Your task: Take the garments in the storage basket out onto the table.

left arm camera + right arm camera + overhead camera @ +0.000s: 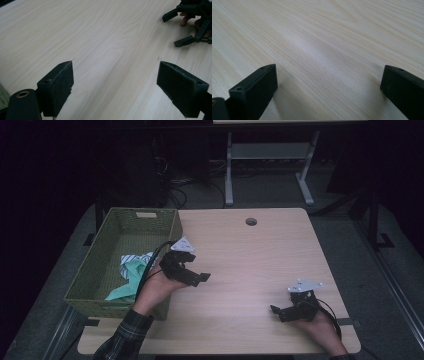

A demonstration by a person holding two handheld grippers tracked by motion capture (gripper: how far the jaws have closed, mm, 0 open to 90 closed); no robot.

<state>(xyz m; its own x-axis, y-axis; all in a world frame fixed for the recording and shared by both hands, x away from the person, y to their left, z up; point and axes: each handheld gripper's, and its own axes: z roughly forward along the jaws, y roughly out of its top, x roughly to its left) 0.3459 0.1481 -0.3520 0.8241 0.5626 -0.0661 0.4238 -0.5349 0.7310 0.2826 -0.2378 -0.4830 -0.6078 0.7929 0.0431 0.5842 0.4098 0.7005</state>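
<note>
We are holding the left gripper (192, 270) just beside the basket's (92, 270) near right corner, over the table (250, 265), with its jaws spread wide and nothing between them; in the left gripper view the two black pads (58, 86) are framing bare wood. Our right gripper (287, 312) is sitting low near the table's front right edge, well apart from the left, and its jaws are likewise standing wide apart and empty, with only wood grain lying between them in the right gripper view (327, 82).

Judging from this, the cloths (131, 270) are already lying in the basket, and we are either finishing or getting ready to reach back in. If we are going back for them, we are wanting to turn the left gripper toward the basket, keep its jaws wide while clearing the woven rim, and come down on a raised fold rather than on the flat of the fabric, so the pads are catching cloth and not the weave. The right gripper is best keeping low and clear of the trailing cable (150, 265).

The basket is a green woven rectangular one, sitting at the table's left side and overhanging its edge a little. Inside, toward the near right end, a mint-green cloth is lying crumpled against a striped white one; the two are touching, and the far half of the basket floor is showing bare weave.
</note>
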